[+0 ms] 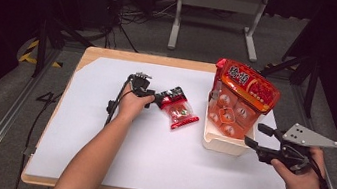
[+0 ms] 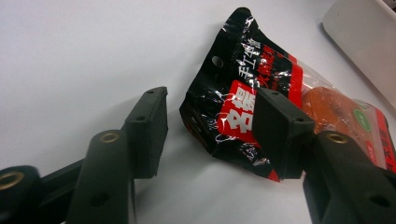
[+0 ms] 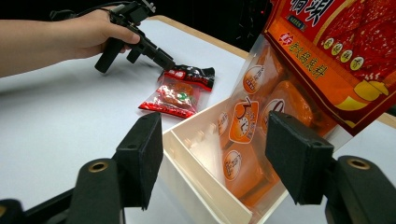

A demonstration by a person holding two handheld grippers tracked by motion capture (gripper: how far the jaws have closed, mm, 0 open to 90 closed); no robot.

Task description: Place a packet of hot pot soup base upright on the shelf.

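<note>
Now mind the white bin (image 1: 222,143) at right of frame, big orange bag (image 1: 242,98) inside; your right gripper (image 1: 257,135) gapes beside it. Centre-frame, your left gripper (image 1: 160,98) half-closed straddles the small snack packet (image 1: 179,110): pinch its black end squarely.
</note>
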